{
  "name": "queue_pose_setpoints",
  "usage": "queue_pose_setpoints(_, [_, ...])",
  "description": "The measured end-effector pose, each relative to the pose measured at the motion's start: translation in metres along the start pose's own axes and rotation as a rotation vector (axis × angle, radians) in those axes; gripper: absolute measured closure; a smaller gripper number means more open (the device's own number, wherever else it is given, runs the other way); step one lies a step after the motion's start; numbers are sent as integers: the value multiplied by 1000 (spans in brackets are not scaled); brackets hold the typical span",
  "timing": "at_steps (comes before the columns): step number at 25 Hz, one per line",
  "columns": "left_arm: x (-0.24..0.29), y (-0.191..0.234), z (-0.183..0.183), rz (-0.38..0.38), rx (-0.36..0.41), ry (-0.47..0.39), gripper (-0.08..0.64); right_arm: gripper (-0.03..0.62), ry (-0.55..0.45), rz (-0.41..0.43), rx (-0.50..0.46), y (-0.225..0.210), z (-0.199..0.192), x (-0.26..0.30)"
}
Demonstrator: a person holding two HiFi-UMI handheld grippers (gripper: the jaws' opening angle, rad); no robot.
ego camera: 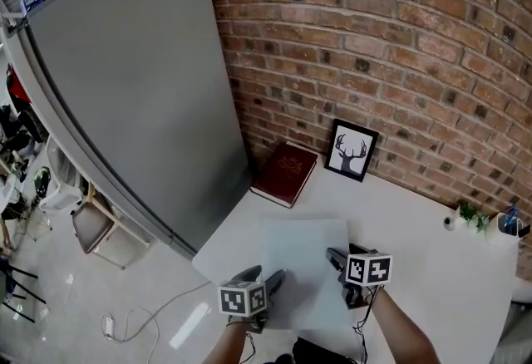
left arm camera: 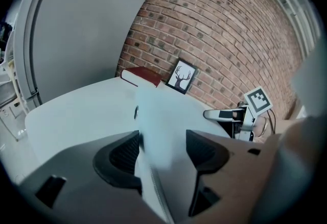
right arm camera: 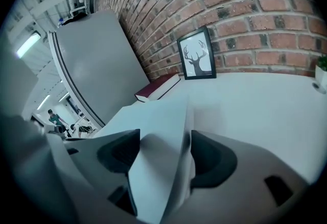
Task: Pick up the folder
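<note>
Lying on the white bench (ego camera: pixel 432 238) near its front edge, the pale grey flat folder (ego camera: pixel 306 258) passes between the wide-open fingers of the left gripper (left arm camera: pixel 162 149) and the right gripper (right arm camera: pixel 161 149), clamped by neither.

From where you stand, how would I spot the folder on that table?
Against the brick wall stands a white table. The folder is the large flat sheet on its near half, in front of the dark red book and the framed deer picture. Unlike those, it is pale, thin and nearly blends into the tabletop.
</note>
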State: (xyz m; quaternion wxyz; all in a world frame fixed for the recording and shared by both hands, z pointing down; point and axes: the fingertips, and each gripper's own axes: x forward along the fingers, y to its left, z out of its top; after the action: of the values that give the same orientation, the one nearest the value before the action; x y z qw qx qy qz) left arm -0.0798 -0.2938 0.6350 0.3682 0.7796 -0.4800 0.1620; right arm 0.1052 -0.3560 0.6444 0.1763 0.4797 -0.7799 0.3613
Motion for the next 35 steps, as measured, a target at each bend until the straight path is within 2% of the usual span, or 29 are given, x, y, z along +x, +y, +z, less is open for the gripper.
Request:
queue_pose_setpoints(13, [-1, -1, 1, -14, -34, 0, 281, 295, -4, 13, 6, 1, -1, 1])
queue_pose_setpoints(20, [-10, -7, 8, -16, -3, -1, 282, 298, -44, -12, 16, 8, 6, -11])
queue_pose_setpoints(27, [-26, -16, 18, 4, 42, -71, 287, 298, -138, -26, 19, 20, 25, -33])
queue_pose_setpoints(35, [-58, -23, 59, 30, 107, -198, 295, 298, -291, 4, -78, 59, 73, -62])
